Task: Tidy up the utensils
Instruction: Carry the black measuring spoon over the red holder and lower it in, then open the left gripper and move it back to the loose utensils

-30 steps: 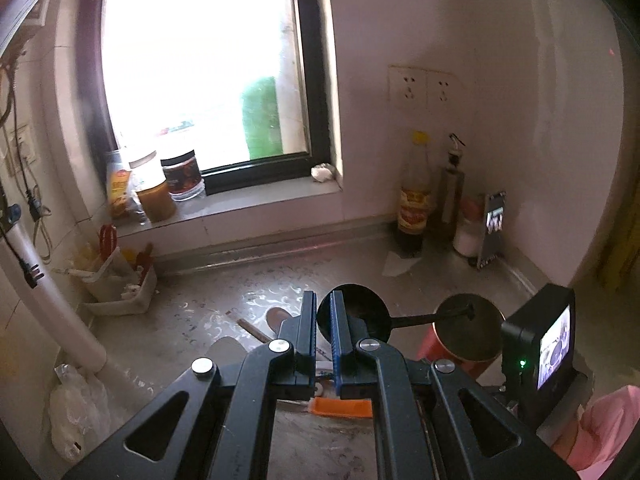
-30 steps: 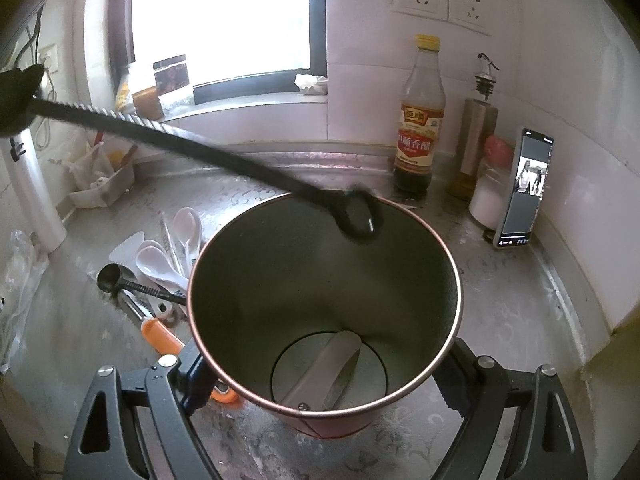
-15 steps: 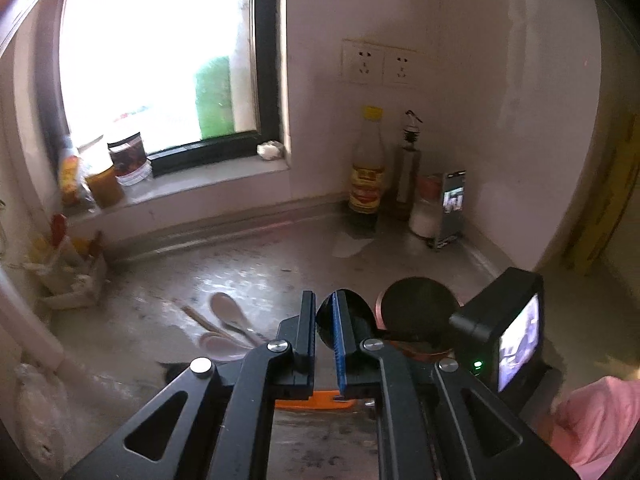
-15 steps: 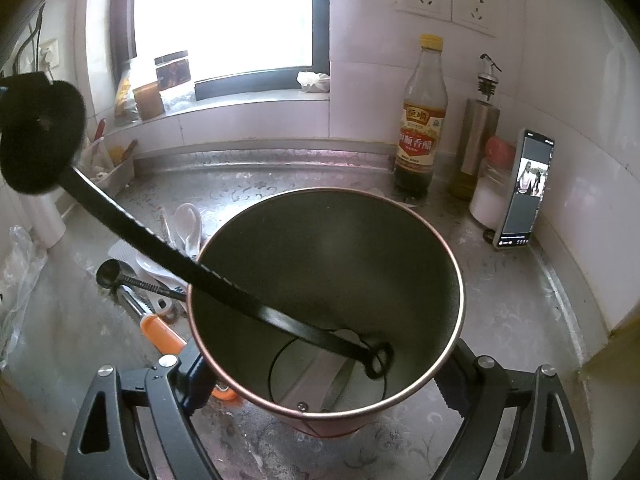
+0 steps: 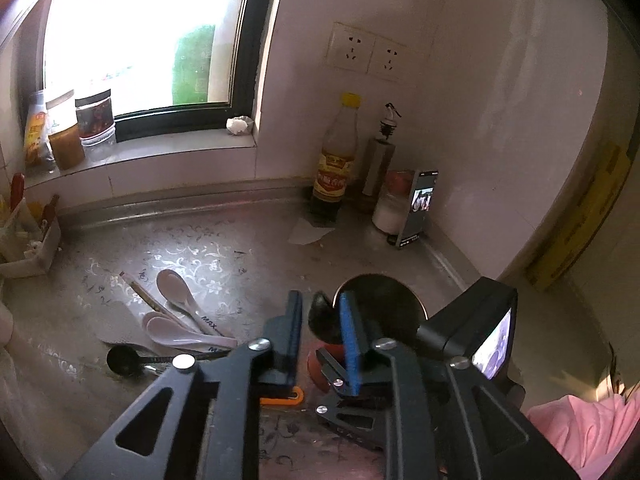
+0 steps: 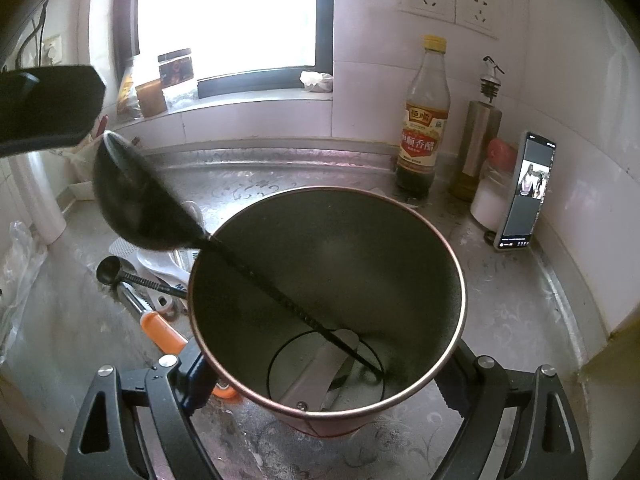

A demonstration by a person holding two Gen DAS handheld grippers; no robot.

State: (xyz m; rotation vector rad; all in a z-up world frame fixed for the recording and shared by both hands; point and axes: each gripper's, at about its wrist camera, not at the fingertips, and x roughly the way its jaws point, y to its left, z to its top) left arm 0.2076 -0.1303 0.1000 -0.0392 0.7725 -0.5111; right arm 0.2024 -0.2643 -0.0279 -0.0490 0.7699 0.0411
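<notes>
The right gripper (image 6: 320, 380) clamped the cup (image 6: 328, 308). The left gripper (image 5: 320, 336) had just been opening, its jaws apart around the ladle (image 6: 136, 204), which leaned inside the cup. Spoons (image 5: 180, 312) and chopsticks (image 5: 140, 292) left of the cup remained, I judged.

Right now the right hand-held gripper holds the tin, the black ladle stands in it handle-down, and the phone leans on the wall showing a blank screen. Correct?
Not quite. The phone screen is lit and shows a picture, seen in the right wrist view. The rest holds: the right hand-held gripper clamps the tin and the black ladle stands in it handle-down.
</notes>
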